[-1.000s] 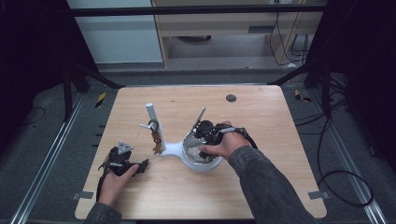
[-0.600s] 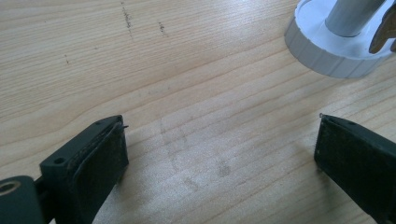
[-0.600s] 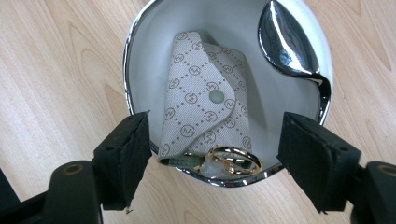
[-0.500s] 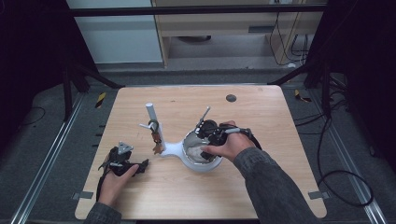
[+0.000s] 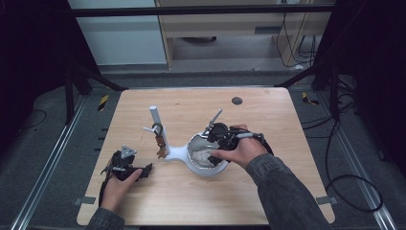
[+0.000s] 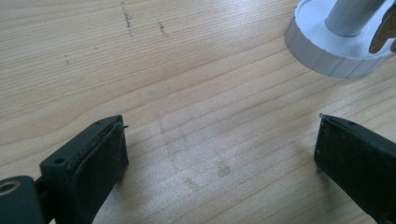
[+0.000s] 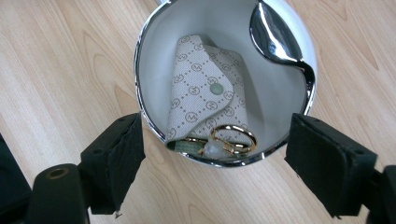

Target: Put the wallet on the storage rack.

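Wood of the table (image 5: 268, 191) is seen between the jaws of the left gripper (image 5: 125, 167), which stand wide apart with nothing held, well to the left of the white bowl (image 5: 207, 168); just left of that bowl the stand's post (image 5: 156, 123) rises from its round base (image 6: 327, 51). Inside the bowl the patterned key pouch (image 7: 205, 100) is lying, its gold ring (image 7: 232, 138) against the near rim. Above the bowl's right side the right gripper (image 5: 221, 139) is held, its jaws parted and straddling the rim, with nothing pressed between them. For the release to be done well, the jaws are best kept spread and lifted straight up, so that pouch and ring are not snagged. Compared with a second ago, the right gripper's jaws have just been opening, and the gripper is seen slightly farther right of the bowl
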